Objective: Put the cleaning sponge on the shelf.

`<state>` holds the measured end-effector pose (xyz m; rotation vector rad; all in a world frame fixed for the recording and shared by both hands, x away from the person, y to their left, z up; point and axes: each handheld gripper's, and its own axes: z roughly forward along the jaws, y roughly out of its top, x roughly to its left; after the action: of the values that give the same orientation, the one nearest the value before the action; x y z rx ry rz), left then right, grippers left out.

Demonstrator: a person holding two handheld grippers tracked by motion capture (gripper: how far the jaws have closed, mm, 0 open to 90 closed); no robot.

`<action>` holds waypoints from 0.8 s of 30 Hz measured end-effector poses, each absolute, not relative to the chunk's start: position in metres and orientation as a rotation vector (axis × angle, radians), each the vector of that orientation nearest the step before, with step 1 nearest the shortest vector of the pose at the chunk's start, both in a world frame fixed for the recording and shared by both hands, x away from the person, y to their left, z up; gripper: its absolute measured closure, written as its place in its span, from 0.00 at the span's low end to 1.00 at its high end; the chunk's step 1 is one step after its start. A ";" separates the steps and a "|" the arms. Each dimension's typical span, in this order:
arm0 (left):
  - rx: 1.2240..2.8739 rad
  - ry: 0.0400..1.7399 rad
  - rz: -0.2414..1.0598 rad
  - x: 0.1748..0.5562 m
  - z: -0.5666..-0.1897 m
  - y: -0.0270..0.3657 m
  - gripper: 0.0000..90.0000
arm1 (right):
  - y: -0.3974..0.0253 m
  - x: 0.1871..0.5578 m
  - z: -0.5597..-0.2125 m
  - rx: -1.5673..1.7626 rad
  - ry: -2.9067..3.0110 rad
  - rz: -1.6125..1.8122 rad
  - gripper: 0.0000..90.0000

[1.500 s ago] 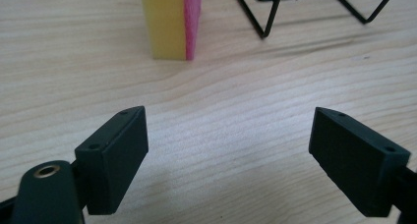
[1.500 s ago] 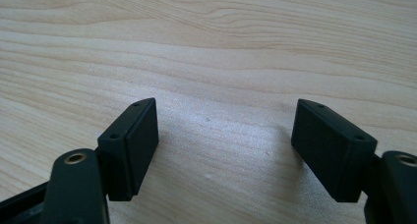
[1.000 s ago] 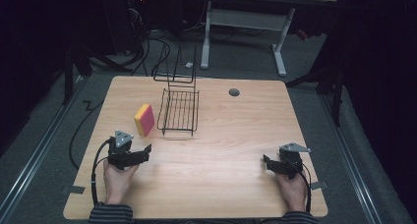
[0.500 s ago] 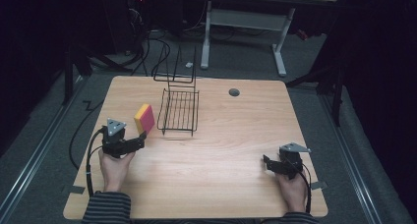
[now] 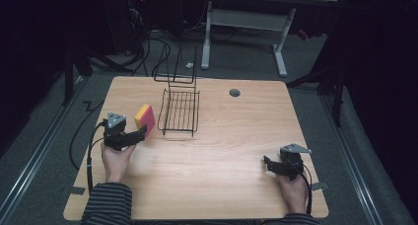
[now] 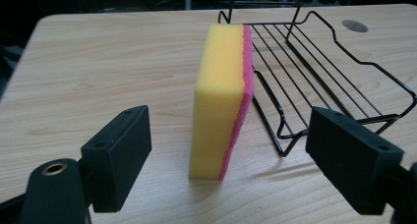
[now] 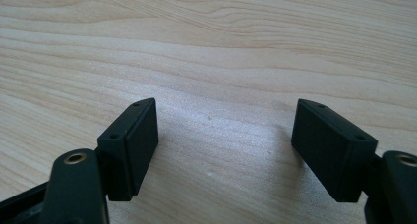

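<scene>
No text, label, brand, number or sign can be read in any view. The sponge (image 6: pixel 222 98), the wire rack (image 6: pixel 328 76) and the bench (image 5: pixel 236 175) carry no legible markings.

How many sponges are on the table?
1. The yellow-and-pink sponge stands on edge between the open left gripper and the black wire rack.

Yellow sponge (image 6: pixel 219 98) (pink scouring face), standing upright on edge, just beside wire rack (image 6: pixel 324 71)
</scene>
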<state>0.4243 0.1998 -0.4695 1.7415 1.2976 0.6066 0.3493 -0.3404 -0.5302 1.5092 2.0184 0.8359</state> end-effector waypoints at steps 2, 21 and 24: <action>1.757 1.308 0.599 0.429 -0.473 0.198 0.20 | -0.340 0.349 -0.530 1.509 2.019 0.836 0.29; 1.732 1.331 0.604 0.453 -0.491 0.192 0.33 | -0.340 0.349 -0.530 1.503 2.021 0.838 0.29; 1.732 1.328 0.606 0.455 -0.493 0.192 0.35 | -0.341 0.349 -0.530 1.500 2.022 0.837 0.29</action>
<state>0.4553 0.1920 -0.4931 1.7323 1.3283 0.6063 0.3494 -0.3407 -0.5303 1.4997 2.0222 0.8373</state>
